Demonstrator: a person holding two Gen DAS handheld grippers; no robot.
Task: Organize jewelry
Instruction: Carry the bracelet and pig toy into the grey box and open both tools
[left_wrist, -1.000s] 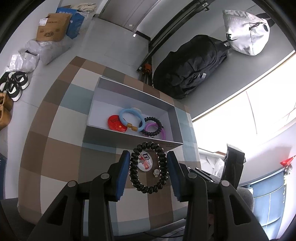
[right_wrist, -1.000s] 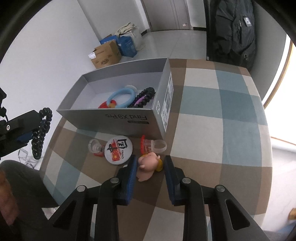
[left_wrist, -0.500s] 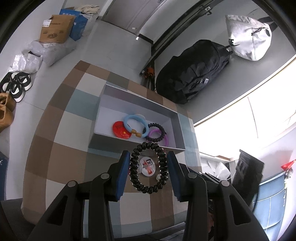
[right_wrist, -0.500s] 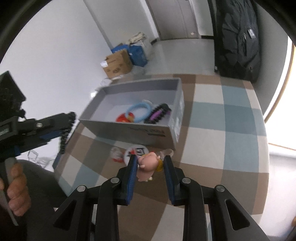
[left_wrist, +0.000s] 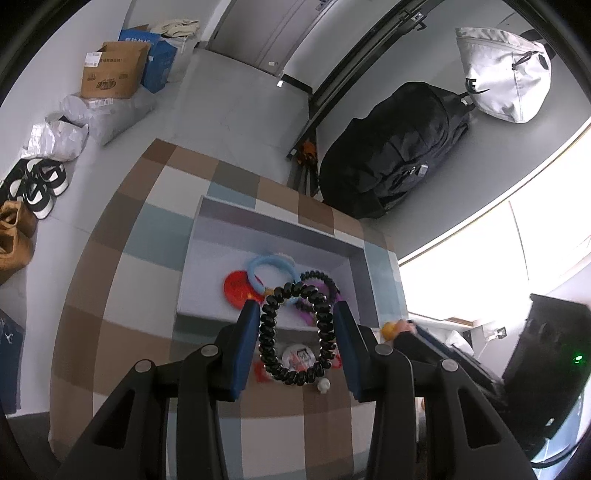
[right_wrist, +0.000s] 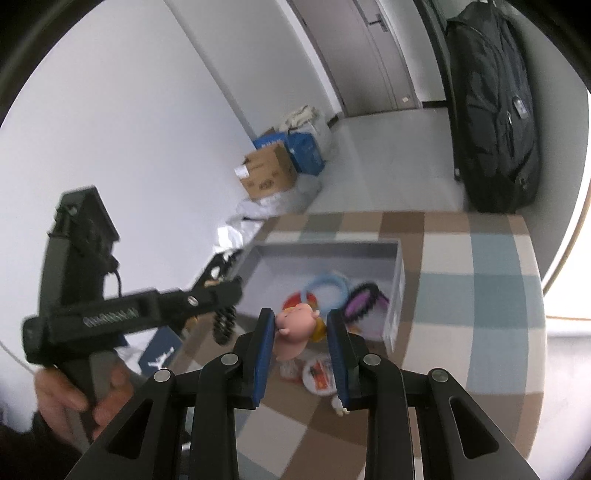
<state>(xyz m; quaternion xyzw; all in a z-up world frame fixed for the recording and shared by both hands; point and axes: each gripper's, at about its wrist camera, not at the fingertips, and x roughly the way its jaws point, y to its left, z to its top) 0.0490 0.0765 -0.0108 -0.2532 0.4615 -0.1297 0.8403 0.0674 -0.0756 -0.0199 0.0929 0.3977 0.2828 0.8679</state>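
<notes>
A: Item one. Left gripper (left_wrist: 297, 314): its fingers are clamped on the two sides of a black bead bracelet (left_wrist: 295, 332), which hangs as an open loop between the pads, in the air above the near wall of the grey box (left_wrist: 273, 221). Likely reason: squeezed across its width, the loop keeps its shape and should fall flat once let go.

B: Item two. Right gripper (right_wrist: 300, 339): grasping a pink pig charm (right_wrist: 295, 326) with a yellow piece beside it, clear of the checked tablecloth (right_wrist: 480, 288) and short of the box.

A: Box contents: blue ring (left_wrist: 271, 271), red disc (left_wrist: 236, 286), black and purple hair ties (left_wrist: 325, 286), all grouped toward the right half. The left half is bare, presumably leaving room for both incoming pieces.

B: Still on the cloth outside the box: a round white badge (right_wrist: 319, 374) and small red and white bits, type unclear. Judged pending.

A: Note: both grippers point toward the same opening; taking turns would avoid a knock.
</notes>
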